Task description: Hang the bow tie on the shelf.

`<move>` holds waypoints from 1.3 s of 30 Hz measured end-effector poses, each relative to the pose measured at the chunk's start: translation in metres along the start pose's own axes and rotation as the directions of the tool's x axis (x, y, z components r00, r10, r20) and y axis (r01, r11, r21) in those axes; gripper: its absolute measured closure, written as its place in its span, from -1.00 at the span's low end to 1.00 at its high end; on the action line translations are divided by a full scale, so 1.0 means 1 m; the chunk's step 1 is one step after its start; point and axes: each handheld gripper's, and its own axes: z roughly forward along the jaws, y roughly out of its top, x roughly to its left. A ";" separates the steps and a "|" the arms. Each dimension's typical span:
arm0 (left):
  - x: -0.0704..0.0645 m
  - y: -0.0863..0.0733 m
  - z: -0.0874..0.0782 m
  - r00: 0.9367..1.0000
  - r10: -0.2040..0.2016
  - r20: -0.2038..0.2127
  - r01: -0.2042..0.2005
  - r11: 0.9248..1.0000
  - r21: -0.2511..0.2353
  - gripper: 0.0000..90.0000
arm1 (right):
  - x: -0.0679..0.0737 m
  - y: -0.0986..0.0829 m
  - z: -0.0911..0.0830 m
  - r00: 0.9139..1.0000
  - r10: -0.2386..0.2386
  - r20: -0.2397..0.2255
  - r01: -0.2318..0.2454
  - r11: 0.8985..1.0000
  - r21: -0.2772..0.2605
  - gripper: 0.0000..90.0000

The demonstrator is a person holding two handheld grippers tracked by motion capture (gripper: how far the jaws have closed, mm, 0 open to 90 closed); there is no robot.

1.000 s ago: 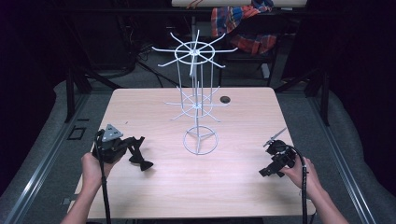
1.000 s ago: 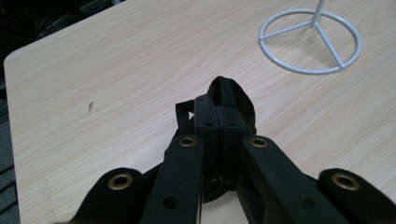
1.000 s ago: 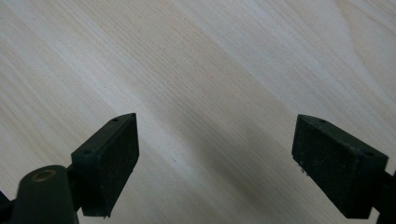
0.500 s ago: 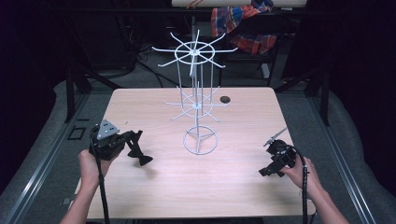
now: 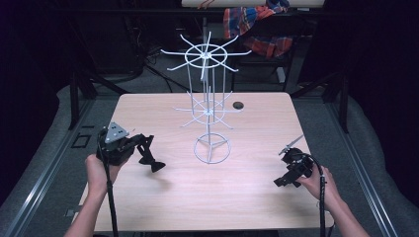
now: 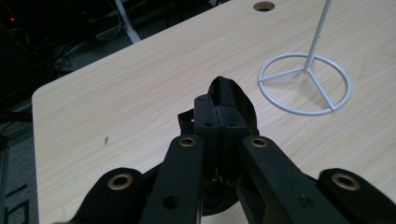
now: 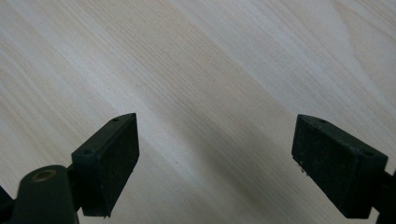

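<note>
At the near left of the bench (image 5: pixel 163 197), the left tongs (image 5: pixel 154 164) are closed on a small black object (image 6: pixel 229 100) whose kind I cannot tell, held just above the wood. A white wire rack (image 5: pixel 210 106) stands at the middle, its ring base (image 6: pixel 304 83) right of the object. At the near right, the right tongs (image 7: pixel 215 163) gape wide, empty, over bare wood.

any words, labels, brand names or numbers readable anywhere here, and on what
None: no readable text in any view.
The wooden table, the white wire rack and both the left gripper and right gripper carry no visible print.
The small dark mark on the table in the left gripper view is too small to tell.
</note>
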 end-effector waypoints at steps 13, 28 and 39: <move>-0.012 0.016 0.003 1.000 0.029 0.004 -0.029 0.999 -0.016 0.98 | -0.001 0.000 0.000 1.000 -0.008 0.006 0.008 1.000 0.009 -0.67; -0.017 0.026 0.005 0.999 0.033 0.014 -0.032 0.999 -0.033 0.98 | 0.000 0.001 0.000 1.000 -0.001 0.006 0.001 1.000 0.009 -0.67; -0.028 0.036 0.009 0.997 0.058 0.045 -0.056 0.998 -0.042 0.98 | -0.002 0.001 -0.001 1.000 -0.021 0.006 0.021 1.000 0.024 -0.67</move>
